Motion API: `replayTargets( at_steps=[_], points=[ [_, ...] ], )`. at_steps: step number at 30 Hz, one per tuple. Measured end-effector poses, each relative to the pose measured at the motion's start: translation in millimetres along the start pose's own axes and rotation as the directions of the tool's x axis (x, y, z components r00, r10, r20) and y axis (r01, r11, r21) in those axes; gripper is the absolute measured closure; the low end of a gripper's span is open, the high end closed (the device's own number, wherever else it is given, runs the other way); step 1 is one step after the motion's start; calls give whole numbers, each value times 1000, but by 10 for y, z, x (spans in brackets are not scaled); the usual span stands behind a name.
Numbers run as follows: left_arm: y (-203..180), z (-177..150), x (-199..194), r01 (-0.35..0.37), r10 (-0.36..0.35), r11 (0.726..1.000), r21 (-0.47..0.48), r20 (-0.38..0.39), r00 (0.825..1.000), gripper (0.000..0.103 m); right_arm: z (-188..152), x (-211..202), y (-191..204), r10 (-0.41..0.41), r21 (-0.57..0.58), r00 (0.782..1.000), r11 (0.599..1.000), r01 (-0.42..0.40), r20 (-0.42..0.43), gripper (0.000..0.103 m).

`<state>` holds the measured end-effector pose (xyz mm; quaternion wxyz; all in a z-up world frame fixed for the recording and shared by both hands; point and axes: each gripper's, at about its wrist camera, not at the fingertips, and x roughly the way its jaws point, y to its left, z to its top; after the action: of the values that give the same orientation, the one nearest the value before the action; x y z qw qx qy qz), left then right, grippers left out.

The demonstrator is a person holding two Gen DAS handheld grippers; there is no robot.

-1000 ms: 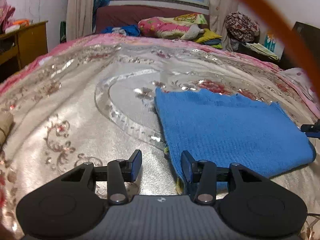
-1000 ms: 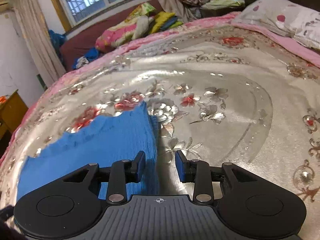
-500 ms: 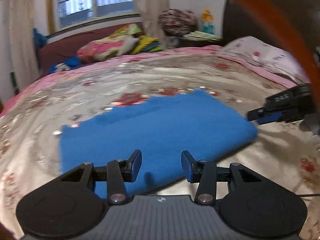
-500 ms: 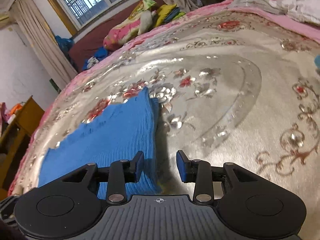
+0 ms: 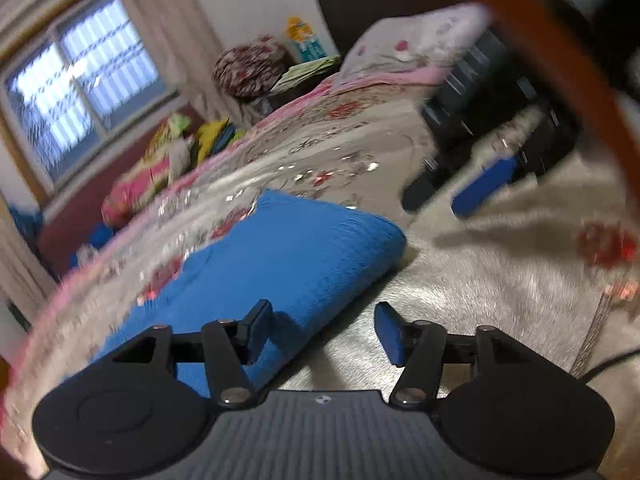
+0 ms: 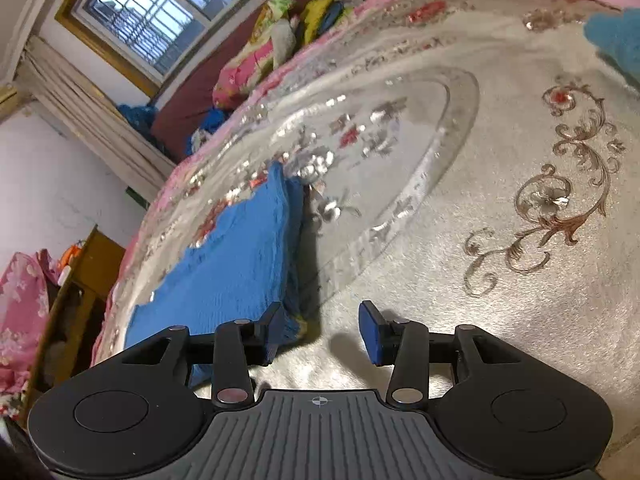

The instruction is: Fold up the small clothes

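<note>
A folded blue knit cloth (image 5: pixel 280 268) lies on the shiny floral bedspread (image 5: pixel 500 300). My left gripper (image 5: pixel 324 334) hovers at the cloth's near folded edge, jaws opening. Its left finger sits over the cloth, its right finger over bare bedspread, and the pads press on nothing. In the right wrist view the same cloth (image 6: pixel 240 264) runs away to the left. My right gripper (image 6: pixel 320 334) is at the cloth's near corner, jaws opening, left finger over the corner, nothing gripped. The right gripper (image 5: pixel 444 200) also shows blurred beyond the cloth in the left wrist view.
A pillow (image 5: pixel 400 48) and dark headboard stand at the far right. Piled bedding (image 6: pixel 260 60) lies under the window. A wooden cabinet (image 6: pixel 80 280) flanks the bed on the left. A teal cloth (image 6: pixel 616 40) sits at the far right edge. An orange strap (image 5: pixel 560 60) crosses the left view.
The left gripper swung around from the cloth's left side to its near edge and rolled. Both grippers' jaws have widened. The right gripper drew back slightly toward the cloth's near corner.
</note>
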<state>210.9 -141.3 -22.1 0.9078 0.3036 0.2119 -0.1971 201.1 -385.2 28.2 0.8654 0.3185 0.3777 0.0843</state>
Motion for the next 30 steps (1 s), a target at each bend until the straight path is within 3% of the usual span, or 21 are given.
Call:
replayTargets(
  at_steps=[4,8,14,15,16,18,23,27,30],
  points=[
    [-207,45,77,-104,98,988,112,57,993,28,95,-76,-54,46,25,998,999,-47,31,59],
    [-325,145,198,-156,145,975,161,77,986,28,103,-75,-166,75,62,997,995,-76,20,57],
    [-331,229,322,-183,172,972,151,80,982,29,125,-76,-263,95,97,995,991,-97,20,57],
    [-310,234,351,-176,167,975,139,75,983,38,130,-76,-261,94,95,995,991,-96,22,56],
    [-284,243,374,-165,159,979,121,60,985,54,134,-73,-257,94,94,995,991,-96,24,56],
    [-215,264,362,-125,123,990,62,35,992,67,151,-48,-245,98,92,995,991,-100,24,55],
    [-131,285,290,-77,77,997,10,53,996,77,335,180,-181,113,106,993,987,-117,37,48],
    [-13,273,232,-32,36,996,-78,55,998,82,524,568,-105,156,168,988,974,-155,3,46],
    [87,259,216,-1,9,991,-134,62,998,83,607,858,-25,142,190,989,973,-133,-31,45]
  ],
)
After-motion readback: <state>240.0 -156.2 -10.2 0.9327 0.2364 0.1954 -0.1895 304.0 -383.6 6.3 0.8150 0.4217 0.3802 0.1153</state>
